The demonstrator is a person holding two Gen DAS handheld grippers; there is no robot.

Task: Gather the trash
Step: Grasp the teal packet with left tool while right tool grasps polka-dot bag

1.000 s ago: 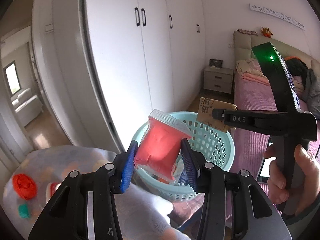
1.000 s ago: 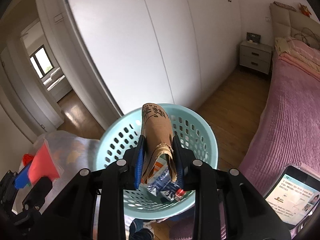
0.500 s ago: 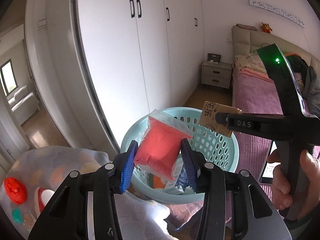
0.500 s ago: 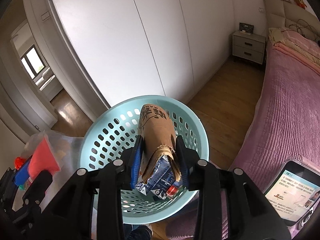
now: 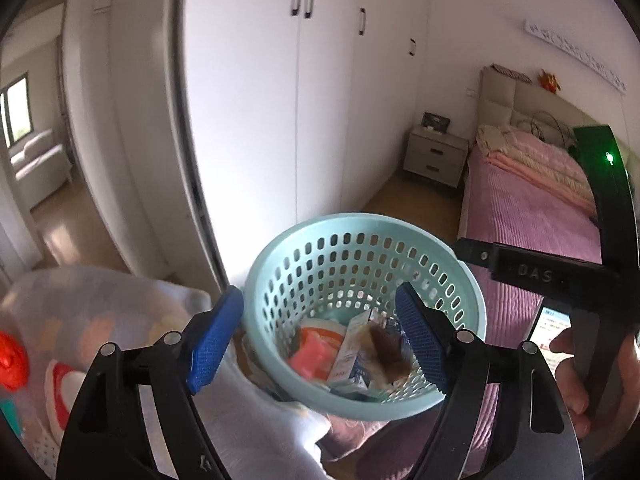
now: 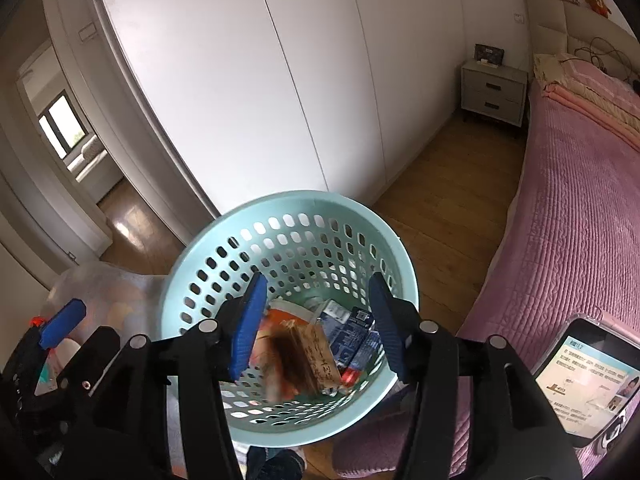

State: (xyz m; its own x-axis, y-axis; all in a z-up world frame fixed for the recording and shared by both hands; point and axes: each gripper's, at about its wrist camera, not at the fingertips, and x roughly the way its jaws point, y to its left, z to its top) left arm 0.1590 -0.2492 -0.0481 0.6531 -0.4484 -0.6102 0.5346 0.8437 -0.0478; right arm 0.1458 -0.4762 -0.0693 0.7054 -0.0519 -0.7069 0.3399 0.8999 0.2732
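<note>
A light teal perforated basket [image 5: 460, 284] [image 6: 208, 264] sits below both grippers. Inside lie a red plastic packet [image 5: 316, 354], a brown cardboard piece [image 6: 316, 356] [image 5: 386, 346] blurred by motion, and a blue and white carton [image 6: 352, 336] [image 5: 352, 356]. My left gripper [image 5: 320, 336] is open and empty above the basket's near rim. My right gripper [image 6: 316, 326] is open and empty right over the basket; its body shows in the left wrist view [image 5: 532, 272].
White wardrobe doors [image 6: 280, 80] stand behind the basket. A pink bed [image 6: 572, 184] lies to the right with a phone [image 6: 588, 376] on its near corner. A patterned cloth with red toys [image 5: 12, 364] lies to the left. A bedside cabinet [image 6: 494, 92] stands at the back.
Both grippers opened. The red packet dropped from the left one and the brown cardboard from the right one, both into the basket.
</note>
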